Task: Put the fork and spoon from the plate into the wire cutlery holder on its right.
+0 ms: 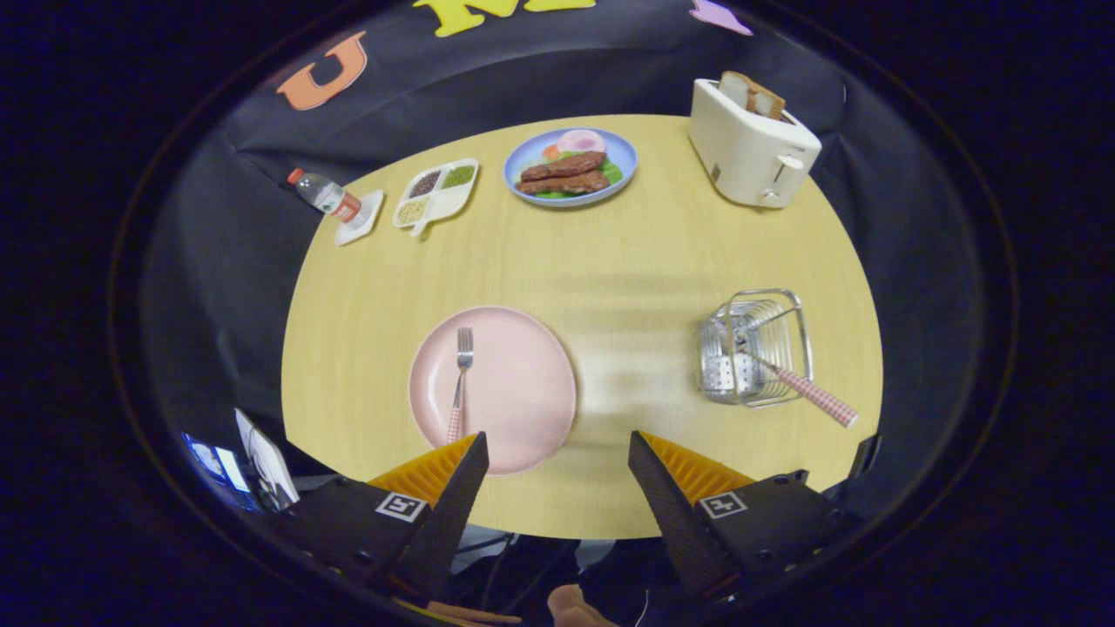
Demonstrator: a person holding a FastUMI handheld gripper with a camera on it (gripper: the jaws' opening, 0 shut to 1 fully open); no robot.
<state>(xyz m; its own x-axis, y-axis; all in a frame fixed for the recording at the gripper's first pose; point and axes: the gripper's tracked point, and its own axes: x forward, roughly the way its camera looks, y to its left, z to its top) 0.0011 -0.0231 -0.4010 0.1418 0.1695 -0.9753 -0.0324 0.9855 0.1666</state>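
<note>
Gripper view: pink plate holds fork, tines away, just ahead of the gripper, which is wide open, holding nothing. Spoon sits in wire cutlery holder at right, handle leaning out toward table edge. Bare table between them.

Even, bright light from above falls on the table, with soft faint shadows near its middle; the fisheye bends the table's edges and the dim wall beyond looks soft
</note>
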